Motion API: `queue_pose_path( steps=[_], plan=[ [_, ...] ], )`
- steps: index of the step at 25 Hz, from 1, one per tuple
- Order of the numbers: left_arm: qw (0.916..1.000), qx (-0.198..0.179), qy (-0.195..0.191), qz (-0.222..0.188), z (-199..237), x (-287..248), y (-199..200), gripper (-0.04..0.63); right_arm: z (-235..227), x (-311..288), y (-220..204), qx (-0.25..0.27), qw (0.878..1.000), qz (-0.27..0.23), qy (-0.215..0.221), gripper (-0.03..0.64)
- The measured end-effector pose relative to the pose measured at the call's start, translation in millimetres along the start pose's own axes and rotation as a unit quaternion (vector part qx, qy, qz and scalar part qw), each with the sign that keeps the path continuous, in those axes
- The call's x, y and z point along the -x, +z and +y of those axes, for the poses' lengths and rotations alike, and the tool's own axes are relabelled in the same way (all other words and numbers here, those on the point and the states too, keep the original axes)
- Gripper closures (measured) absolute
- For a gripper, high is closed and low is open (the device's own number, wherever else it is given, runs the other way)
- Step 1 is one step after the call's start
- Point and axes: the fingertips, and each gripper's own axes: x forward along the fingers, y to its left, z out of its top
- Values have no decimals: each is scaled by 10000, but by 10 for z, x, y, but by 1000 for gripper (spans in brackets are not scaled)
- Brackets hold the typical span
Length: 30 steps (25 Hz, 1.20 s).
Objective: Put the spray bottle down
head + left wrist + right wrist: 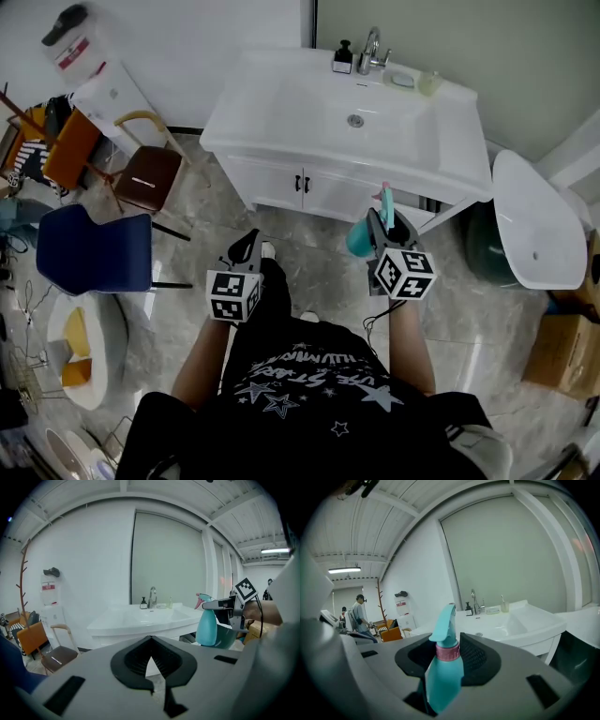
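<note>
The right gripper (446, 654) has its jaws about half open and clamped on the spray bottle (443, 679). One black pad sits on each side of the bottle's neck, at its pink collar, and the teal trigger head stands up above the pads. The bottle is upright and in the air, touching nothing but the jaws. In the head view it hangs over the floor, just in front of the sink (281, 98), near the right end of its cabinet.

The left gripper (150, 641) has its jaws together at the tips, with nothing between them. Through the narrow gap behind the tips, only the sink's cabinet and the floor show. This gripper is also held over the floor in front of the sink, nearer its left end and well apart from the bottle.

A tap (372, 49) and a soap dispenser (343, 58) stand on the sink's back edge.
</note>
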Motion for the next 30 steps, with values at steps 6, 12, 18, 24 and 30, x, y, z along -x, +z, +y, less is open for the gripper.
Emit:
queue_pose_path(
  steps=[6, 12, 18, 24, 30],
  plan=[
    [10000, 64, -4, -37, 339, -427, 147, 580, -2, -525, 100, 35, 10000, 41, 23, 454],
    [9999, 60, -92, -113, 809, -987, 397, 580, -35, -1219, 373, 31, 10000, -9, -72, 454],
    [9997, 89, -173, -161, 1440, -1588, 716, 580, 178, -2052, 738, 85, 9999, -62, 43, 454],
    [9996, 143, -254, -49, 2086, -2070, 913, 580, 488, -3003, 942, 13, 9998, 30, 176, 454],
    [9994, 229, -241, 30, 2643, -2423, 1013, 580, 841, -3829, 1042, 64, 9993, 76, 351, 454]
  ],
)
